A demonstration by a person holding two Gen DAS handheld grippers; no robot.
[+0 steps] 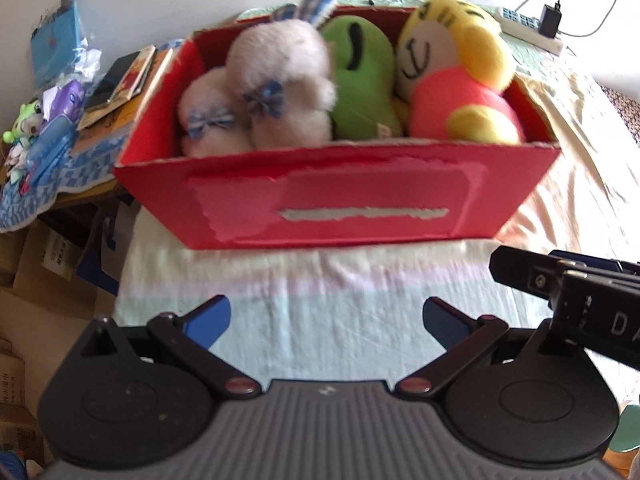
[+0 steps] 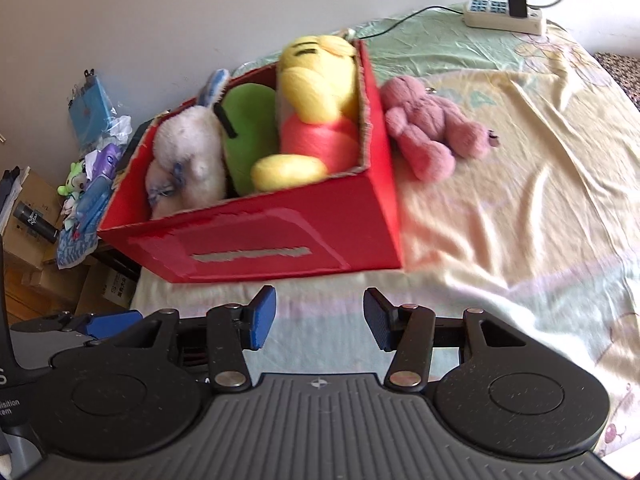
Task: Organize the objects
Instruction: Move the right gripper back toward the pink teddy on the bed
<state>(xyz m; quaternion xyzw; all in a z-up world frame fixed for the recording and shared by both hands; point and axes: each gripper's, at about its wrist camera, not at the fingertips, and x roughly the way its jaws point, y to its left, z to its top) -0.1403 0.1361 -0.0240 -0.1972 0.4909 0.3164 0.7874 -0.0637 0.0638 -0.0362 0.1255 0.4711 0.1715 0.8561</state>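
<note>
Pale, wrinkled bedsheet [image 2: 520, 208] covers the bed that carries everything; a white power strip [image 2: 505, 16] lies at its far edge against the wall. Next in size, the red cardboard box [image 1: 340, 208] stands on the sheet toward the bed's left edge, its long side facing both cameras. Packed in it side by side are a yellow plush in a pink top [image 1: 456, 76] at the right end, a green plush [image 1: 358, 76] in the middle and a white bunny with blue bows [image 1: 264, 92] at the left end. A pink plush [image 2: 430, 128] lies on the sheet just outside the box's right wall. Smallest, the left gripper [image 1: 326, 322] hovers near the bed's near edge with its jaws spread wide and empty, and the right gripper [image 2: 320, 320] beside it is parted more narrowly, gripping nothing
</note>
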